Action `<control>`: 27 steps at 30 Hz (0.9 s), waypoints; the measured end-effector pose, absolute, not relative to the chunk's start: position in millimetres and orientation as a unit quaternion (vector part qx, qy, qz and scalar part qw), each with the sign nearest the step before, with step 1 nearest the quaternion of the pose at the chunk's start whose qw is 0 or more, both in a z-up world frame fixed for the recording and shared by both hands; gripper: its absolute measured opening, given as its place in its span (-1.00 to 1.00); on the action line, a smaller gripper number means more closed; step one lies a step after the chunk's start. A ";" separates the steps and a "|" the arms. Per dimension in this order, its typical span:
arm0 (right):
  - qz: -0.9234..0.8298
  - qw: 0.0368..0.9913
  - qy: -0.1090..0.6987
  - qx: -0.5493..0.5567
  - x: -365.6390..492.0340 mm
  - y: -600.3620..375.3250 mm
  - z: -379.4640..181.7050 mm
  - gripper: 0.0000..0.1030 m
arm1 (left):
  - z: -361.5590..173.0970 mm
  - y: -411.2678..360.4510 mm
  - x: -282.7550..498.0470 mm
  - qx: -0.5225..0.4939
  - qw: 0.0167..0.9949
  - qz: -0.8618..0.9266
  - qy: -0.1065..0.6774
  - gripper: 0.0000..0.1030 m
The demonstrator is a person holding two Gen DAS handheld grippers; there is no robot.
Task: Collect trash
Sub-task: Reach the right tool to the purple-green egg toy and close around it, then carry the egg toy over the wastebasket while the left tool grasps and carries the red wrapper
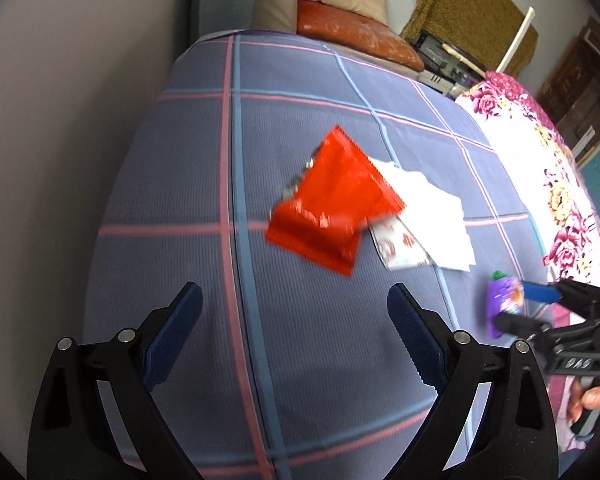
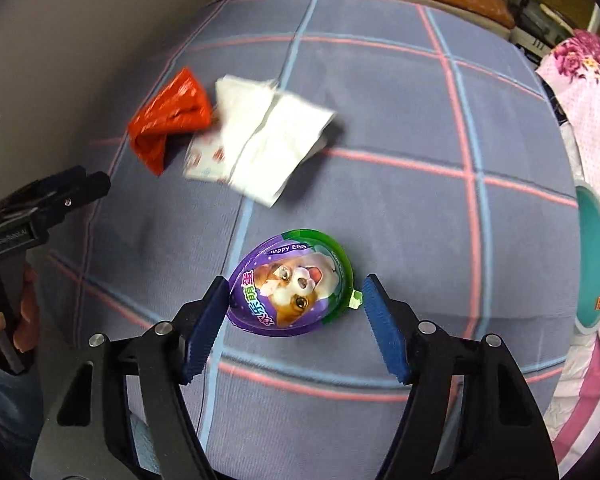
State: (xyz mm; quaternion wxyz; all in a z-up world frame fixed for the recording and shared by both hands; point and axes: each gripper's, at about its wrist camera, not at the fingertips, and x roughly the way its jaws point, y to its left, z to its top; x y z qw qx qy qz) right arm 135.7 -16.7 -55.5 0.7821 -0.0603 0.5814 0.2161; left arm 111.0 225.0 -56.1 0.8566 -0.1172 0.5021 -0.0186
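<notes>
Egg pack (image 2: 290, 280) between right tool (image 2: 294, 312) pads

Bare checked sheet (image 1: 300, 340) lies open before the red wrapper (image 1: 336, 204); tissues (image 1: 432, 216) seemingly crowd its right.

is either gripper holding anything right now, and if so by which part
Nothing is held. The right gripper straddles the egg pack: one pad is at its side, the other is clear. The left gripper is open and empty, short of the red wrapper.

Red wrapper (image 1: 334, 200), white tissue (image 1: 432, 216), purple-and-green egg pack (image 2: 292, 280), blue plaid sheet (image 1: 300, 360)
</notes>
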 end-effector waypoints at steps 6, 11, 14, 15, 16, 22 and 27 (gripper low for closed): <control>0.201 0.790 0.578 -0.036 163.8 -36.0 -45.9 0.29 | -55.6 218.7 144.0 -0.081 0.853 -0.037 0.514 0.82; 0.199 0.794 0.575 -0.025 178.6 -41.6 -39.6 0.29 | -71.0 204.2 164.3 -0.039 0.844 -0.036 0.534 0.82; 0.199 0.792 0.577 -0.024 180.8 -45.9 -42.3 0.29 | -77.4 201.6 168.5 -0.043 0.840 -0.032 0.539 0.82; 0.199 0.791 0.578 -0.023 181.5 -47.8 -43.2 0.29 | -78.1 200.8 168.8 -0.048 0.842 -0.033 0.537 0.82; 0.200 0.791 0.578 -0.022 182.0 -49.5 -43.6 0.29 | -78.8 200.3 168.7 -0.050 0.843 -0.034 0.534 0.82; 0.203 0.792 0.576 -0.016 186.1 -57.7 -43.8 0.29 | -78.5 196.8 166.3 -0.048 0.846 -0.008 0.531 0.18; 0.203 0.796 0.570 -0.007 187.9 -70.6 -41.2 0.29 | -66.7 191.0 159.9 -0.046 0.851 0.010 0.524 0.15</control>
